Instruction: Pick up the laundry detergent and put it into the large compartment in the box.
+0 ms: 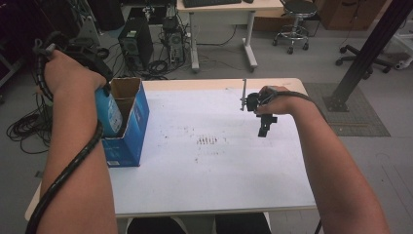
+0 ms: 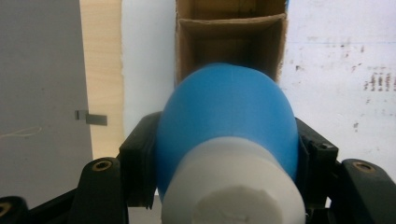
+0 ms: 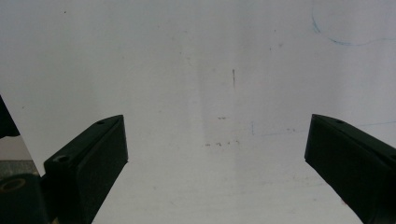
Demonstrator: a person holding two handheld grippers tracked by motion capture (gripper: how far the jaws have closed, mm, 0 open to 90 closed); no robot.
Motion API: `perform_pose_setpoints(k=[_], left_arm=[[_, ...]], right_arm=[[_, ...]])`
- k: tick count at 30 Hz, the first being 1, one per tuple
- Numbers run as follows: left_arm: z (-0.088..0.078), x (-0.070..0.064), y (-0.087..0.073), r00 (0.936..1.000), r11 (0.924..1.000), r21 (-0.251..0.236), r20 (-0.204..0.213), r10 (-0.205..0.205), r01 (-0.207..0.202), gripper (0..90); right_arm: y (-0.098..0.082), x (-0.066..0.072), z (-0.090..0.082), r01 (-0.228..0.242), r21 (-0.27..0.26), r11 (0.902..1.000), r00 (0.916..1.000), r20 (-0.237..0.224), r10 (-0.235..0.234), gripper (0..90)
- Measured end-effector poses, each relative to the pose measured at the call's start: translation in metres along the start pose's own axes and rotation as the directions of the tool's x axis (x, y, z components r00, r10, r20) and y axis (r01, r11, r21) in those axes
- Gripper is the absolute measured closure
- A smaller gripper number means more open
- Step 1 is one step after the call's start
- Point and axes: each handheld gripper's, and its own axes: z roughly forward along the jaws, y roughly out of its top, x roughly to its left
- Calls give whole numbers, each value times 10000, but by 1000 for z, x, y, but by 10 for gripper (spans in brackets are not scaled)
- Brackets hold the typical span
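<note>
One blue bottle [image 2: 227, 126] is pinched in the left gripper [image 2: 227, 163] just above the open blue box [image 1: 127, 127], seemingly mid-packing; the right gripper [image 3: 215, 158], well right of the box, hangs spread and empty.

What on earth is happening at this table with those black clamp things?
A person holds a two-jaw gripper in each hand. The left gripper is shut on a blue bottle with a white cap, holding it at the open top of a blue cardboard box standing at the white table's left edge. The right gripper is open, holding nothing, above the tabletop.
</note>
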Motion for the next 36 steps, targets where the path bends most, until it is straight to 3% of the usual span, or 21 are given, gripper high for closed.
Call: perform_pose_setpoints(k=[21, 36], left_arm=[[50, -9, 1, 9993, 9986, 407, 166, 342, -348, 378], [86, -8, -3, 9997, 9980, 608, 175, 176, -186, 378]], right_arm=[[3, 1, 3, 56, 35, 10000, 10000, -25, -56, 58], [4, 2, 7, 104, 78, 9999, 9999, -33, -104, 58]])
